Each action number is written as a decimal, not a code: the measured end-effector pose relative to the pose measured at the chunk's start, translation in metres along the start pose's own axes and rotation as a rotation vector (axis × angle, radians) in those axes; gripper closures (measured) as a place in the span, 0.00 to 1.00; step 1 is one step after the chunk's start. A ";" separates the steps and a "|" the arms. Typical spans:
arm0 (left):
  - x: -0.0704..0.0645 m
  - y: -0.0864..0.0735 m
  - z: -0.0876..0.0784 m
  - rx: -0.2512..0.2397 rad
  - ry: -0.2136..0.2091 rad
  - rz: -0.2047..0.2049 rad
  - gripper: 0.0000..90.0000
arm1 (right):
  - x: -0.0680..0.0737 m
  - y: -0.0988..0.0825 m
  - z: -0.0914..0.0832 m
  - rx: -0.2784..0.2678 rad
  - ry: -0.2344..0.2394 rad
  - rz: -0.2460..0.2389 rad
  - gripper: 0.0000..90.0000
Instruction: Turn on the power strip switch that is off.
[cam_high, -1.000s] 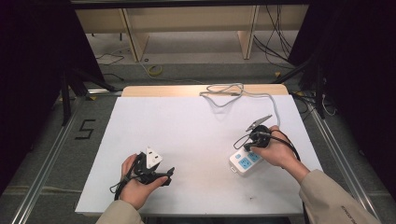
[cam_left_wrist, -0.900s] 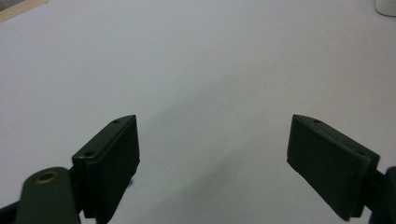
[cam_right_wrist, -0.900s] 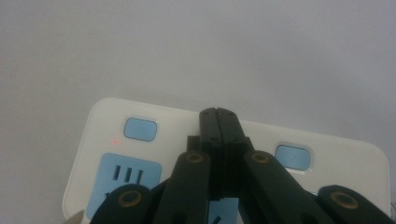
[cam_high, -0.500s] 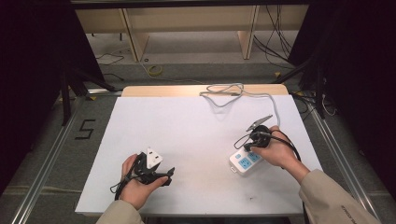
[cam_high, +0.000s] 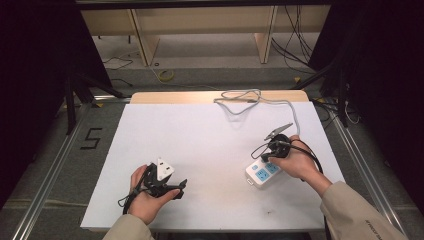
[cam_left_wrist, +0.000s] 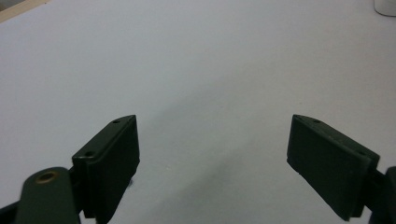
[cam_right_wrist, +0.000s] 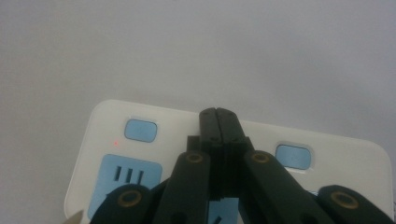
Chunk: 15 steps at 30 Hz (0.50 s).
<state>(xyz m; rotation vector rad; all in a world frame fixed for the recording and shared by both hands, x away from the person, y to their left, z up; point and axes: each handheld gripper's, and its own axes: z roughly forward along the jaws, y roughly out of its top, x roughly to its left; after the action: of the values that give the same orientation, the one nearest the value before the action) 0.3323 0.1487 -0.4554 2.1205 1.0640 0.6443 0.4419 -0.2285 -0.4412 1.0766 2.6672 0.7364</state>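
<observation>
A white power strip with blue sockets lies on the white table at the right. My right gripper hangs over it, tips pointing down. In the right gripper view the right gripper is shut with nothing between its jaws, and its tips sit over the power strip between two blue switch buttons; whether they touch the strip I cannot tell. My left gripper rests near the front left edge. In the left gripper view the left gripper stands wide open over bare tabletop.
The strip's grey cable loops across the back right of the table and off its far edge. A white object peeks into the top right corner of the left gripper view. Wooden shelf legs and floor cables lie beyond the table.
</observation>
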 end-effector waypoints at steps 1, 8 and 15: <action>0.000 0.000 0.000 0.000 0.000 0.000 0.18 | 0.000 0.000 0.000 0.000 0.001 0.002 1.00; 0.000 0.000 0.000 -0.003 0.001 0.001 0.18 | -0.002 -0.001 0.000 -0.005 0.012 0.010 1.00; 0.000 0.000 0.000 -0.003 0.002 0.001 0.18 | -0.002 -0.001 0.000 -0.008 0.010 0.009 1.00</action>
<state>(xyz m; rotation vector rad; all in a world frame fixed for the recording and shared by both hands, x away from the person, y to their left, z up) 0.3324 0.1489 -0.4551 2.1181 1.0622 0.6480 0.4424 -0.2302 -0.4416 1.0857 2.6672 0.7558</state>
